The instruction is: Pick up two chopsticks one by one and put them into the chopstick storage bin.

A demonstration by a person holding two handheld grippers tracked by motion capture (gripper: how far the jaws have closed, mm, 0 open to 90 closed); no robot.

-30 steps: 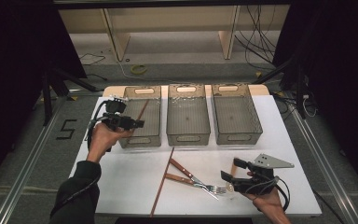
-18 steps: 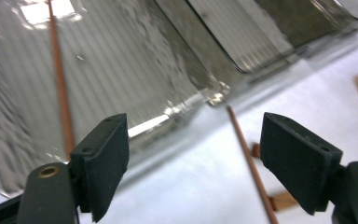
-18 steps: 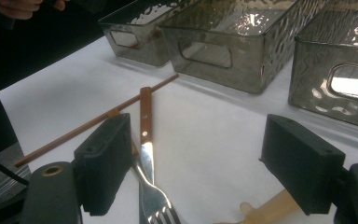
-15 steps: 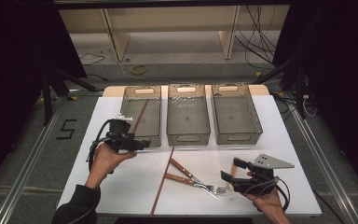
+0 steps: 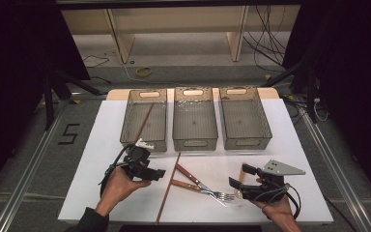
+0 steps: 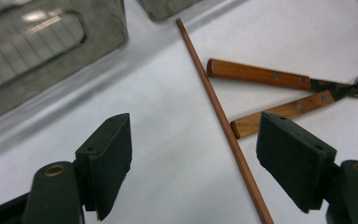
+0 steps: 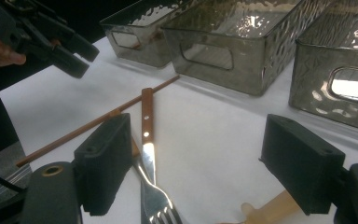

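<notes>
Three clear bins (image 5: 195,121) were lined up along the far side of the white surface (image 5: 294,145), apparently as sorting compartments; one chopstick (image 5: 145,119) was already leaned in the left bin (image 5: 144,118). A second chopstick (image 6: 223,121) lay loose on the surface just beside two wooden-handled forks (image 5: 200,182), whose heads crossed. The left gripper (image 6: 193,163) was held low over this chopstick, fingers spread wide and empty, probably lined up to pick it. The right gripper (image 7: 196,163), fingers likewise spread and empty, was parked near the fork tines, with a pale utensil (image 7: 270,207) beneath it.
</notes>
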